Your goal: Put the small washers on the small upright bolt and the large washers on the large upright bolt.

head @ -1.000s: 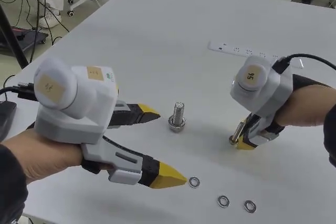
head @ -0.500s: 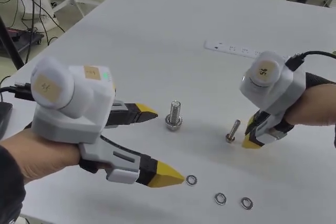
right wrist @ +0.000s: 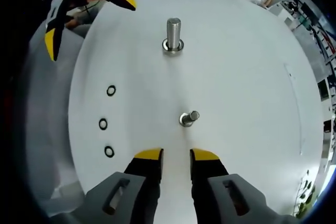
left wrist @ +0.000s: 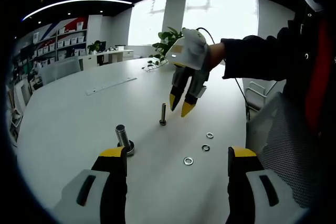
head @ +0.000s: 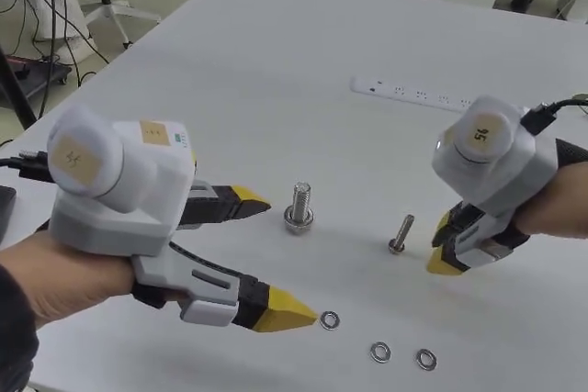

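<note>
In the head view, the left gripper (head: 285,260) hovers over the plain white table (head: 276,71) with its yellow-tipped jaws spread wide and empty, the large threaded steel bolt (head: 299,207) standing upright just beyond them. The small slim steel bolt (head: 401,234) stands to its right, close to the right gripper (head: 445,245), and three small steel ring washers (head: 380,352) lie flat in a loose row on the near side. A white power strip (head: 418,95) lies farther back. In the left gripper view, the large bolt sits just beside the left jaw, with a wider collar at its base that may be a washer or its head. In the right gripper view, the right gripper's jaws stand slightly parted, gripping nothing, with the small bolt just ahead of them, apart.
</note>
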`<state>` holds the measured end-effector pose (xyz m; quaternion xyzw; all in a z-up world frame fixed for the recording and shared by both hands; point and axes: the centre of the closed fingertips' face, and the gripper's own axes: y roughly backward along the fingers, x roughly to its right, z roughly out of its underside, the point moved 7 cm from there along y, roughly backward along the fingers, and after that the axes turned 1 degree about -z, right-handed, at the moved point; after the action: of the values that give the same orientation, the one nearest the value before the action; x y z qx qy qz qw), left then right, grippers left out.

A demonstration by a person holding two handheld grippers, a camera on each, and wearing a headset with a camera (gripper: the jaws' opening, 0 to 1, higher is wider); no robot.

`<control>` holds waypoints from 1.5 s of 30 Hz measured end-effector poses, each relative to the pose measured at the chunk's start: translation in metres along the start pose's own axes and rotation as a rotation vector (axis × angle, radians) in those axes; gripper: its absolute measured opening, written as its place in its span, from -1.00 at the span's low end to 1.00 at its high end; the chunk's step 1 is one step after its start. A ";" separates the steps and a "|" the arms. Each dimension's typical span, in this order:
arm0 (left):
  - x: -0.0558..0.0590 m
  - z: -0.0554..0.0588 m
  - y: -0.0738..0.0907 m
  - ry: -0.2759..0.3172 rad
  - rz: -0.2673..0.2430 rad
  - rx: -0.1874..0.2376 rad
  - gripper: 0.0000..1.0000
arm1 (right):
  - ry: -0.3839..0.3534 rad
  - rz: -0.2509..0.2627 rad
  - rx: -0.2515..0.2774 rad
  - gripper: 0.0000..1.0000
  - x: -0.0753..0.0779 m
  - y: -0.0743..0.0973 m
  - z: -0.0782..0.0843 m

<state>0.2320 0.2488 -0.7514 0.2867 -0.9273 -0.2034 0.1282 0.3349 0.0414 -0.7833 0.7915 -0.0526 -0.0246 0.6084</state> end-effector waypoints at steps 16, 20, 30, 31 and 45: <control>0.001 -0.004 0.004 -0.012 -0.004 0.002 0.57 | 0.021 -0.015 0.020 -0.50 -0.034 0.010 0.006; 0.001 -0.004 0.004 -0.013 -0.008 0.002 0.57 | 0.027 -0.021 0.018 -0.49 -0.041 0.009 0.009; 0.001 -0.007 0.007 -0.022 -0.019 0.010 0.57 | 0.025 -0.043 0.017 -0.49 -0.060 0.007 0.016; 0.001 -0.007 0.007 -0.022 -0.020 0.010 0.57 | 0.026 -0.045 0.016 -0.49 -0.062 0.006 0.017; 0.003 -0.003 0.014 -0.015 -0.041 0.018 0.57 | 0.048 -0.084 0.000 -0.51 -0.082 -0.008 0.018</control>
<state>0.2239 0.2565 -0.7422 0.3053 -0.9240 -0.1998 0.1143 0.2523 0.0353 -0.7974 0.7933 -0.0050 -0.0312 0.6081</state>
